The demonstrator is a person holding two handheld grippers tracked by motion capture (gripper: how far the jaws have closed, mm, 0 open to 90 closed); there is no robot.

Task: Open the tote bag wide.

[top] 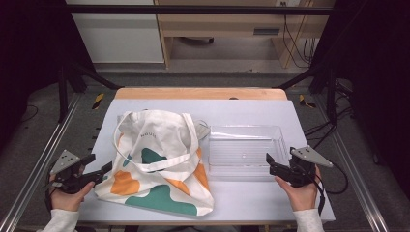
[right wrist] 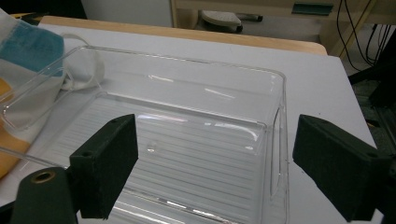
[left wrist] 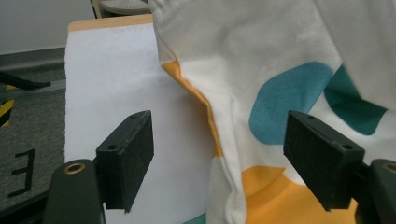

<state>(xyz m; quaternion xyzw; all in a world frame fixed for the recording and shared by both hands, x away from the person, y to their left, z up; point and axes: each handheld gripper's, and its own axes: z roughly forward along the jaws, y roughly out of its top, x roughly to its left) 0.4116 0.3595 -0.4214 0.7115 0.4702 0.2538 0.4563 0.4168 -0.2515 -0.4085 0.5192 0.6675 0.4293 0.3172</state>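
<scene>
A cream tote bag (top: 154,159) with orange, teal and blue patches lies flat on the table's left half, its handles looped over it. To its right, touching it, stands an empty clear plastic tray (top: 244,150). My left gripper (top: 99,164) rests at the bag's left edge with its jaws open. In the left gripper view, the bag's edge (left wrist: 224,154) runs between the spread jaws of the left gripper (left wrist: 219,126), and neither pad presses on it. My right gripper (top: 270,164) is open at the tray's near right corner. The right gripper (right wrist: 217,130) points into the tray (right wrist: 187,60) without touching it.
A pale sheet covers the table (top: 251,113), with a wooden strip along the far edge. Black frame posts stand at both sides. Beyond the far edge lies floor with cables and furniture. One bag handle (right wrist: 84,70) curls against the tray's far left corner.
</scene>
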